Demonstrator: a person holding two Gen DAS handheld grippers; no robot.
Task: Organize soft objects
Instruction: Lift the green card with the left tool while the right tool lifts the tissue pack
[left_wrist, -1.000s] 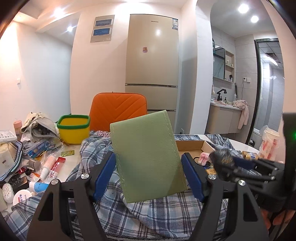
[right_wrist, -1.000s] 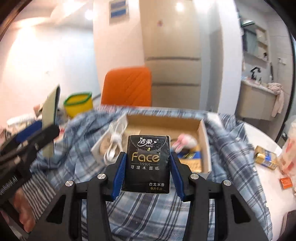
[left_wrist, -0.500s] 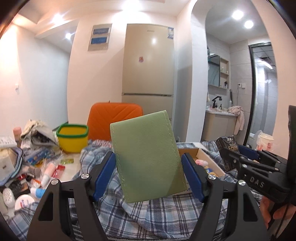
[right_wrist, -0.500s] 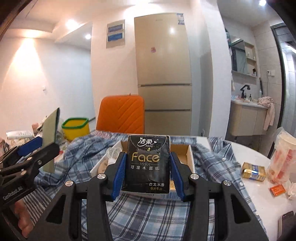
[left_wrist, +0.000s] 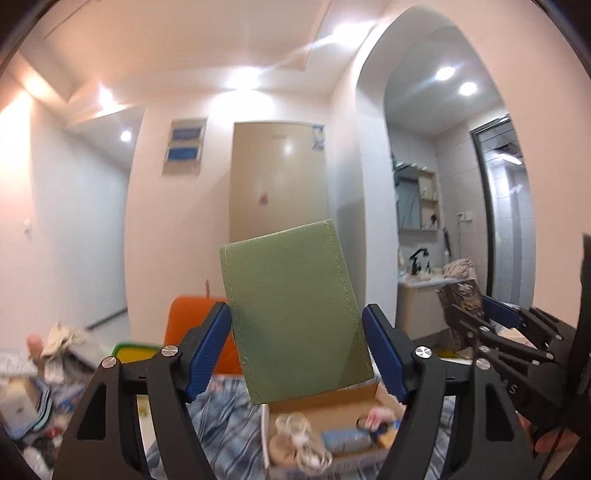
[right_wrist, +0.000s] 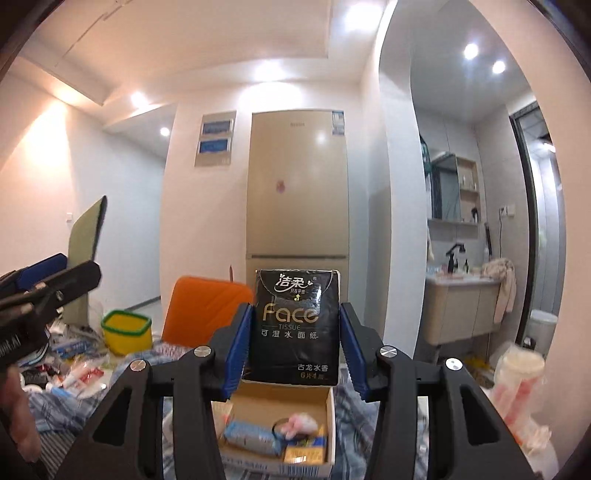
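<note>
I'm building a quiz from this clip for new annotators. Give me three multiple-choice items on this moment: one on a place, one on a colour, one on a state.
1. Where is the cardboard box in the right wrist view?
A. Below the held tissue pack
B. On the orange chair
C. Inside the yellow tub

2. What colour is the flat pad in the left gripper?
A. Orange
B. Green
C. Black

3. What state is the right gripper in?
A. Open, holding nothing
B. Shut on the cardboard box
C. Shut on the tissue pack

Answers: 1 A, the box sits on the plaid cloth under the pack. 2 B, its stitched face is green. 3 C, both blue pads press the pack's sides.
</note>
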